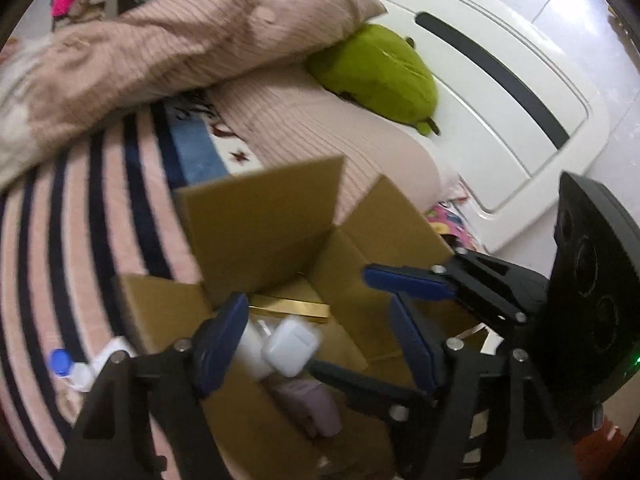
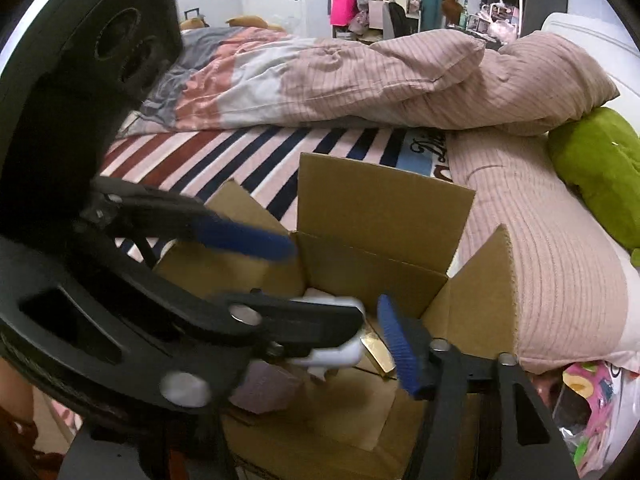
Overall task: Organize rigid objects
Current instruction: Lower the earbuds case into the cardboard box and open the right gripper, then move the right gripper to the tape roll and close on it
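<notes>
An open cardboard box [image 1: 260, 220] sits on the bed with its flaps up; it also shows in the right wrist view [image 2: 380, 208]. Inside lie a white earbud case [image 1: 292, 344], a gold flat box [image 1: 292, 308] and a pale purple object [image 1: 312, 404]. My left gripper [image 1: 320, 344] is open over the box, its blue pads either side of the white case. My right gripper [image 1: 384, 320] reaches in from the right, open and empty. In the right wrist view the left gripper crosses in front, and a white object [image 2: 336, 352] and the gold box [image 2: 378, 354] lie inside.
A small bottle with a blue cap [image 1: 64, 364] lies on the striped bedspread [image 1: 80, 220] left of the box. A pink duvet [image 2: 360, 76], a green plush [image 1: 380, 76] and a white headboard [image 1: 500, 80] lie beyond. Shelves with clutter [image 2: 380, 0] stand far back.
</notes>
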{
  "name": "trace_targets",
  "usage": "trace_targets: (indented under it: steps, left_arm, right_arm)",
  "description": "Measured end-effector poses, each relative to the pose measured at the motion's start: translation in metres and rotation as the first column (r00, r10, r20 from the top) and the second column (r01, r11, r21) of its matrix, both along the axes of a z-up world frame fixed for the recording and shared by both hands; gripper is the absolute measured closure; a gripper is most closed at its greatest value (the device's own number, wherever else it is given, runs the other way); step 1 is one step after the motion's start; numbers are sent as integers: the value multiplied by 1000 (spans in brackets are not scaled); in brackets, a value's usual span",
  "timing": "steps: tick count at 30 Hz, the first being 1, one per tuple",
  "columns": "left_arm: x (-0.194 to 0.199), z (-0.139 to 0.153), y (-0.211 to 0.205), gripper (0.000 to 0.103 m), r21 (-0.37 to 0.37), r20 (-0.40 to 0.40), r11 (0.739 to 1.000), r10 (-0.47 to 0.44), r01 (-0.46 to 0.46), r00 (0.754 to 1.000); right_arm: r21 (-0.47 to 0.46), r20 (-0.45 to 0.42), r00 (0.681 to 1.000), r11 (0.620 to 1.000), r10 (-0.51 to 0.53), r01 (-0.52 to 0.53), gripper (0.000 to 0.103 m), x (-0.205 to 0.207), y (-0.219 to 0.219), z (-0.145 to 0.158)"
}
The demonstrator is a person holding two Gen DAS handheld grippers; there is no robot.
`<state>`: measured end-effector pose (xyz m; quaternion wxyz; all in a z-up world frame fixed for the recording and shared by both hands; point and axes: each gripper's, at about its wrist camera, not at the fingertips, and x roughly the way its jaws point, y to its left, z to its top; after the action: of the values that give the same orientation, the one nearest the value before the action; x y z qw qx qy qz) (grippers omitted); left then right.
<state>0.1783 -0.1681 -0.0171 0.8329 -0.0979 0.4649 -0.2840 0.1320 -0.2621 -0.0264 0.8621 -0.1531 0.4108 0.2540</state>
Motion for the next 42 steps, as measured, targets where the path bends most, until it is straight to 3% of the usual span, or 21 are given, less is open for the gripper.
trace_targets:
  steps: [1,5,9,16,21,26,27,30,33,38,40,42]
  left_arm:
    - [-3,4,6,33,5,10,1000,14,-14,1000]
    - [-19,23,42,32,40,71,995,91,-94,993]
    - [-41,38,92,29,88,129,978,178,-189,976]
    - [-81,33,194,23,174,184,916,330,-361,926]
    - [-103,-1,249,23,223,178,873,401,-434,899]
    - [-120,-44,285,23,231,134,864,428,-448,894]
    - [-120,-52,290,23,233,124,862,433,-451,893]
    - [-123,-74,304,23,223,91,858,454,-463,886]
    - [-122,-91,313,23,215,70,859,462,-465,884]
    - [-119,-104,318,23,195,40,863,469,-467,882]
    - [-117,-104,315,23,192,37,866,464,-462,885]
    - [-117,-101,308,23,187,42,873,450,-450,892]
  right_arm:
    - [4,5,1000,1000,6,-6,36,-4,0,1]
    - [10,44,998,999,45,-45,34,-15,13,9]
    - [49,123,985,990,123,-130,14,-35,43,26]
    - [25,162,944,955,288,-295,9,-69,126,25]
    - [57,52,921,919,387,-389,9,-75,182,-9]
    - [88,-67,940,941,334,-328,10,-58,209,-73]
    - [85,-83,947,949,312,-305,13,-54,210,-84]
    - [65,-138,967,976,217,-209,34,-32,211,-120]
    - [50,-155,975,987,157,-151,42,-16,210,-141]
    - [0,-132,982,991,134,-135,55,-1,217,-149]
    - [-30,-109,984,989,141,-145,72,2,225,-146]
    - [-49,-92,984,986,153,-158,76,-1,230,-142]
